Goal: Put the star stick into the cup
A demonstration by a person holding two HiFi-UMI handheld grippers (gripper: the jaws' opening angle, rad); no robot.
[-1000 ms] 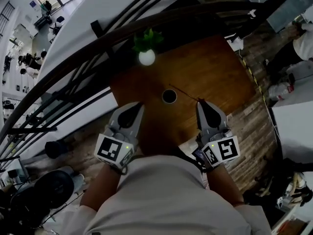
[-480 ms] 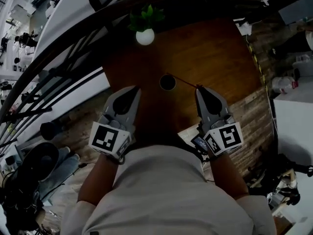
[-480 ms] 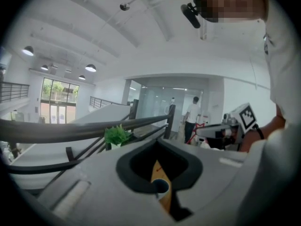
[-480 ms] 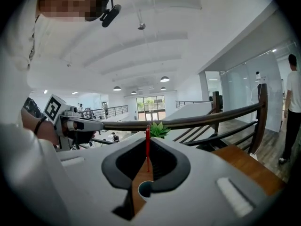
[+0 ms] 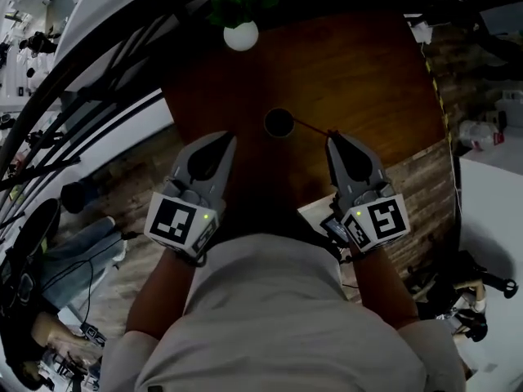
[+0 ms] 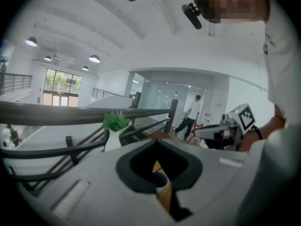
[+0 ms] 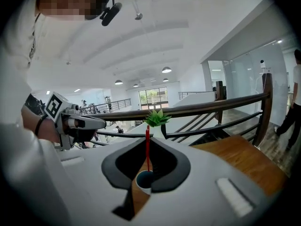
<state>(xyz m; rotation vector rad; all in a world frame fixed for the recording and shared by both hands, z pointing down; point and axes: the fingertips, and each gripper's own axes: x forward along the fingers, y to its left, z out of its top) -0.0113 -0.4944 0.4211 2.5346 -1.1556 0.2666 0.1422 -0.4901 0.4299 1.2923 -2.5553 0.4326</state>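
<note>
Carrying step: the right gripper grips the stick, whose free end points to ten o'clock, just beside the cup; the left gripper waits closed and empty at the cup's seven o'clock; next, likely, swing it over the mouth and release.

The thin red star stick is being pinched by the right gripper and is slanting toward 10 o'clock, its far end reaching the 3 o'clock rim of the cup. The cup is standing upright on the wooden desk and is showing a dark inside.
</note>
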